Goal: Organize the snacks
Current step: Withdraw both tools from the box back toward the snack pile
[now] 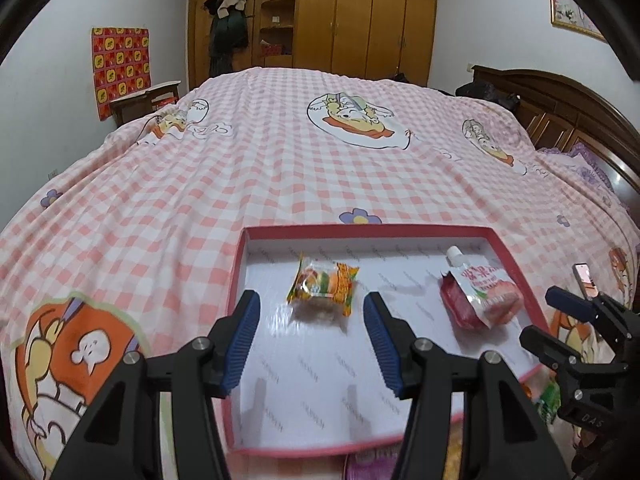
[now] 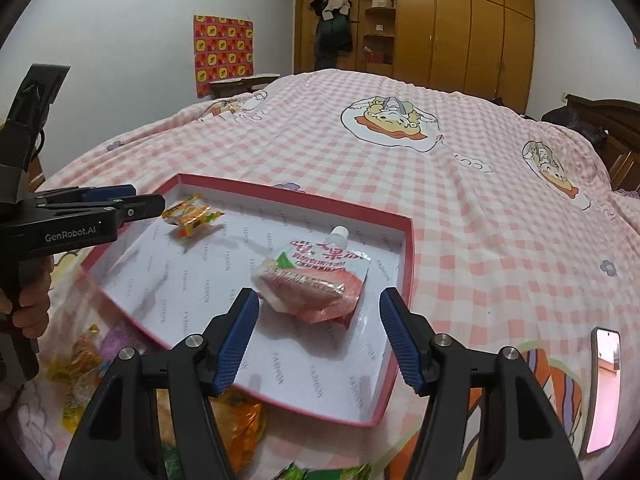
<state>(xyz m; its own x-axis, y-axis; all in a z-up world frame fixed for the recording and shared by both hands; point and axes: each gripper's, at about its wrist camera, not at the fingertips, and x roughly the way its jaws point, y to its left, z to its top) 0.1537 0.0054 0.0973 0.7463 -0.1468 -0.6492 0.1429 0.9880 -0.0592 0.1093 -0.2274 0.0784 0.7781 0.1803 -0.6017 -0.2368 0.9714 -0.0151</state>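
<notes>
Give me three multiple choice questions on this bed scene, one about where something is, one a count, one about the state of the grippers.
1. Where does the spouted pouch lie?
A. In the red-rimmed tray
B. On the checked bedspread
C. On the smartphone

2. How many snacks lie in the tray?
A. One
B. Two
C. Four

3. How do the left gripper and right gripper stand?
A. Both clamped on snacks
B. Only the left one holds a snack
C. Both open, holding nothing

Answers: 1 A, the pouch rests on the tray's white floor. 2 B, only the pouch and the orange packet are inside. 3 C, nothing sits between either pair of blue pads.
</notes>
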